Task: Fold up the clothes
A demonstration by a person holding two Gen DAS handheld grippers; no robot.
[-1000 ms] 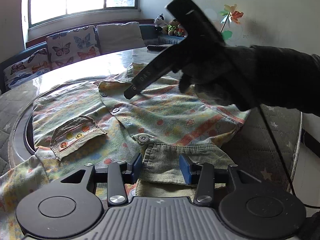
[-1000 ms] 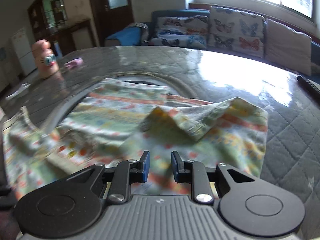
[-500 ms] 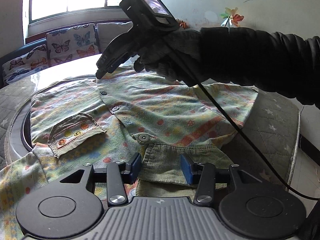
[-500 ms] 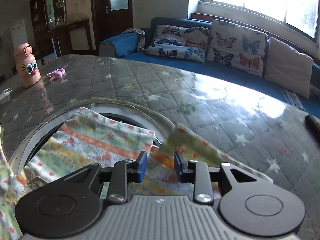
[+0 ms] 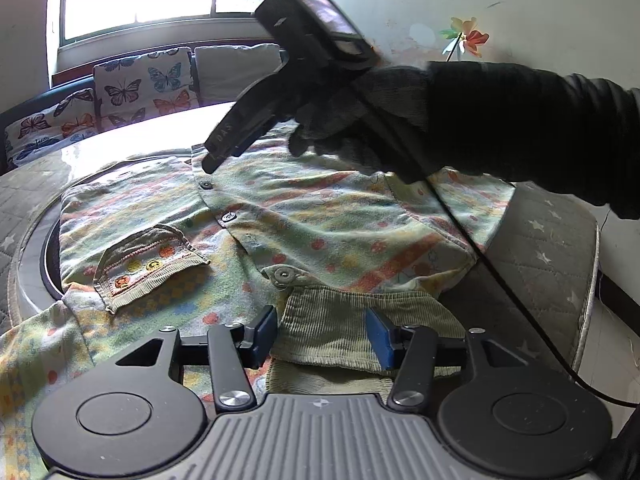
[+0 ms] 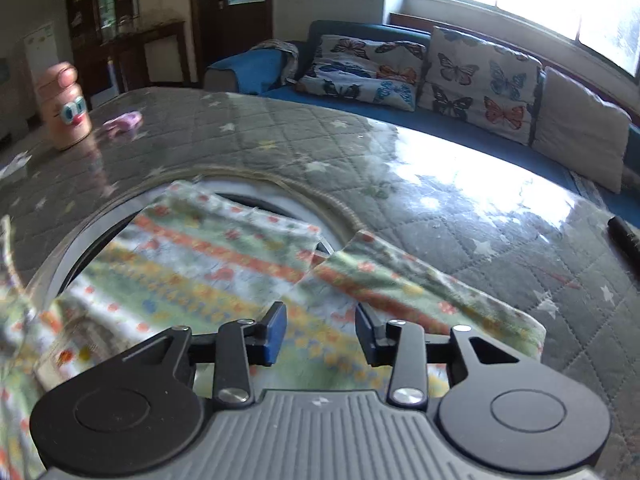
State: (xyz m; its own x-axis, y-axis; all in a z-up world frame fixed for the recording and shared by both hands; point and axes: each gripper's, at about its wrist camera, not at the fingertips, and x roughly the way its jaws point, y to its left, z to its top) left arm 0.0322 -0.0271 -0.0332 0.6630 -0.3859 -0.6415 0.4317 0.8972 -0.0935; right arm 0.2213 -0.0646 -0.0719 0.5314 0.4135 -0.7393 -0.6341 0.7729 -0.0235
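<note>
A child's patterned shirt (image 5: 304,216) with coloured stripes, buttons and a corduroy pocket (image 5: 148,264) lies spread on the round table. Its green corduroy collar (image 5: 340,324) lies nearest me, between the open jaws of my left gripper (image 5: 322,334). In the left wrist view my right gripper (image 5: 240,136), held by a gloved hand, hovers over the shirt's far hem. In the right wrist view my right gripper (image 6: 320,334) is open and empty above the shirt (image 6: 224,264), near the split at the far hem.
The table has a grey quilted star cover (image 6: 460,208) with a round cutout ring (image 6: 288,196). A pink character bottle (image 6: 66,108) and a small pink item (image 6: 122,122) stand at the far left. A black object (image 6: 624,236) lies at right. A butterfly-cushion sofa (image 6: 440,72) stands behind.
My right gripper opened its jaws and drew back slightly over the shirt's far hem. My left gripper stayed open at the collar.
</note>
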